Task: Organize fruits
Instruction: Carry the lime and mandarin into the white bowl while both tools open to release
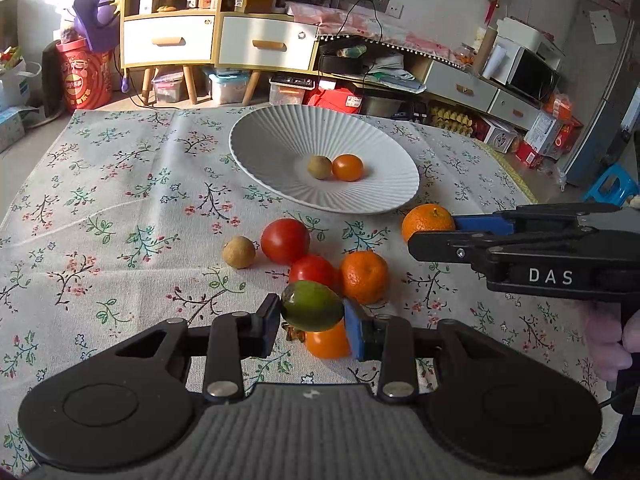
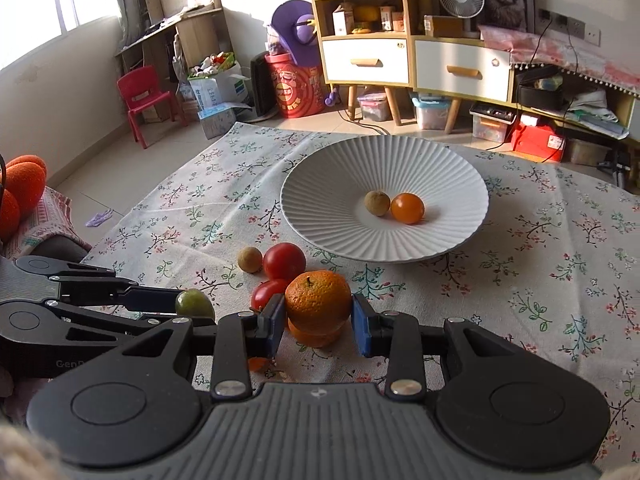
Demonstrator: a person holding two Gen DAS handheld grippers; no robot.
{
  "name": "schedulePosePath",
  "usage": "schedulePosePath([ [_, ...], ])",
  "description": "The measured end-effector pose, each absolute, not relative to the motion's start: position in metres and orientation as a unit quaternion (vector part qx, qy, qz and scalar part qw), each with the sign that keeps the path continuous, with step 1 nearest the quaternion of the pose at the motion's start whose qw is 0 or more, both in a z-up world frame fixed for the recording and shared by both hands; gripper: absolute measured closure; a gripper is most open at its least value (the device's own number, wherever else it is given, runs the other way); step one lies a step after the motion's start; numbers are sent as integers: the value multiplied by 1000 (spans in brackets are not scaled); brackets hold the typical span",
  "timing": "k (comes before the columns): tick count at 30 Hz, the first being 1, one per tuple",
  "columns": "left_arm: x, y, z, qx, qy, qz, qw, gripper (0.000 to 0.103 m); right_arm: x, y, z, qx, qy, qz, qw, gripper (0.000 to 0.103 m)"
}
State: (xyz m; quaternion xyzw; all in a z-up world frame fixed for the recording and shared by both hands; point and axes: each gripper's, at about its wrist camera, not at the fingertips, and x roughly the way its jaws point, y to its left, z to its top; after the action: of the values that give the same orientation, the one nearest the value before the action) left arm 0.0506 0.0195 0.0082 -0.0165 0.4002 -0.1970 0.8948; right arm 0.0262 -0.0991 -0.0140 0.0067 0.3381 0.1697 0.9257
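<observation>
Fingers [image 1: 272,322] of the left gripper [image 1: 312,320] clamp a green fruit [image 1: 312,306], held clear above the floral worktop [image 1: 120,200]. Fingers [image 2: 362,322] of the right gripper [image 2: 319,318] pinch a mandarin [image 2: 318,300], lifted over another mandarin [image 2: 316,336]. Below and between both lie two red tomatoes [image 1: 285,240], a small brown fruit [image 1: 239,252] and an orange tomato [image 1: 328,340], crowded together. Beyond them sits the ribbed white plate [image 1: 280,128], holding a brown fruit [image 1: 319,167] touching an orange one [image 1: 347,167].
</observation>
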Motion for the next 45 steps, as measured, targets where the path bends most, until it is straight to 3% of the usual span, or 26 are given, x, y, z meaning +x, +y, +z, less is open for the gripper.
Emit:
schedulePosePath([
  [16,111,-20,16,-4,368,-222,903,66,72,-137,-3,39,289,145,945,71],
  [45,176,-39,-23,-15,379,-235,895,66,159,-137,-43,40,328,149,932,71],
])
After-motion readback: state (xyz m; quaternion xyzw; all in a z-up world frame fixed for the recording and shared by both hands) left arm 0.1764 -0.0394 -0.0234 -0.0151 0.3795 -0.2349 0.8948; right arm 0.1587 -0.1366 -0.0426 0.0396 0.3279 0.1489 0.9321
